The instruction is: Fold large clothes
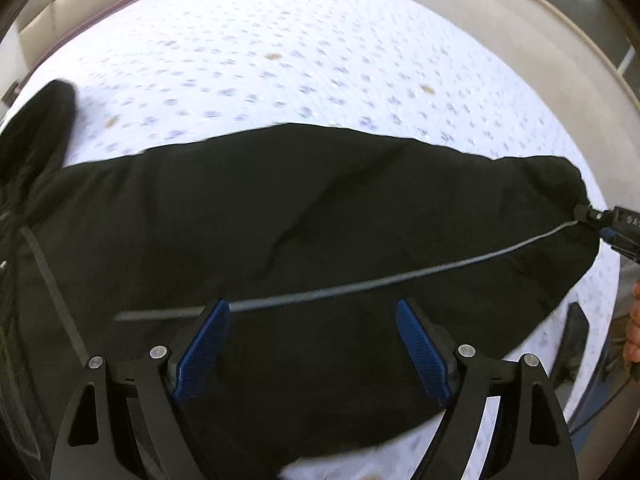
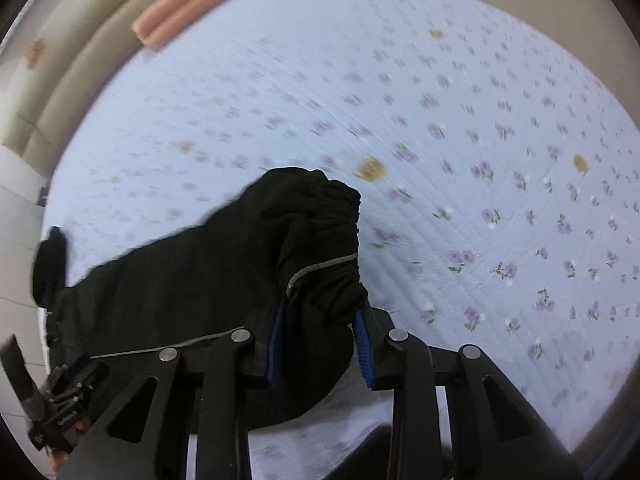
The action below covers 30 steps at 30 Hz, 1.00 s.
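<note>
1. Blue-padded fingers (image 1: 204, 344) of the left gripper (image 1: 312, 320) fill the bottom of the left wrist view, spread wide and released, with nothing pressed between them; they hover over the near part of the black garment (image 1: 304, 216).
2. Only the right wrist view shows the grasp: the right gripper (image 2: 320, 320) at bottom centre is clenched on a gathered, elasticated end of the black garment (image 2: 224, 264), the cloth bunched between its blue pads (image 2: 365, 344).
3. Only the left wrist view shows the garment's full spread: a long dark band across the middle of the frame, with a thin grey stripe (image 1: 400, 276) running to the right edge, where the right gripper (image 1: 592, 216) pinches the tip.
4. Both grippers point steeply down at the bed.
5. Beyond the garment lies the pale floral bedsheet (image 1: 304, 60), bare to the top of the frame.
6. Farthest off, a pink folded item (image 2: 200, 4) sits at the upper left of the right wrist view, at the bed's far edge.
</note>
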### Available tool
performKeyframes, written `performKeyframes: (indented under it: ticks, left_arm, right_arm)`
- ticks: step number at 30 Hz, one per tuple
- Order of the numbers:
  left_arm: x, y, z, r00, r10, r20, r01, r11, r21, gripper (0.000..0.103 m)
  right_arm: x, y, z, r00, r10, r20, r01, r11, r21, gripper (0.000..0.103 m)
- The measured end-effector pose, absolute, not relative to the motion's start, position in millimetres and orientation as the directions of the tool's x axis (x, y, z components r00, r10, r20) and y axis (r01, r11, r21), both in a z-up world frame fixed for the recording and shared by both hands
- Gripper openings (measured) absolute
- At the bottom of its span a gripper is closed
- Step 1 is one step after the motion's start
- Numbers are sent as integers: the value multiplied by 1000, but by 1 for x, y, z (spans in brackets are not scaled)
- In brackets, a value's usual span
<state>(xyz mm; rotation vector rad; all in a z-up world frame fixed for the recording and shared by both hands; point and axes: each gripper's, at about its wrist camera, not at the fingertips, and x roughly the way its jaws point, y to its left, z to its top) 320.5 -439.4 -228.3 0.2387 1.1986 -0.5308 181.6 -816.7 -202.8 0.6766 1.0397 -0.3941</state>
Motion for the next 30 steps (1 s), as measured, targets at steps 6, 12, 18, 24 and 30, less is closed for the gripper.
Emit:
performKeyframes:
  ticks: [6,12,18,24,30]
  left_arm:
    - [311,-360,-193,297,-259,-919,428,897,-114,86]
    - [318,-260,-175,342,-221,-913,343,934,-98,86]
    - [327,-152,-167,367,-153,-917,233,970,-69,86]
    - [330,-44,-168,385,-33,-922,100,995,6,86]
    - [334,39,-178,373,4,-928,-10,1000,1,86]
  right_arm:
    - [209,-740,-140,584,104,-805,458,776,433,28]
    - [260,-628,-108,596,170,-785,311,852,421,24]
    - [307,-507,-107,561,242,-792,197,890,412,22]
    - [346,-369,-121,489,299,-820,73,922,380,19]
    - [380,-231,-141,428,287,-857,-54,955,292,19]
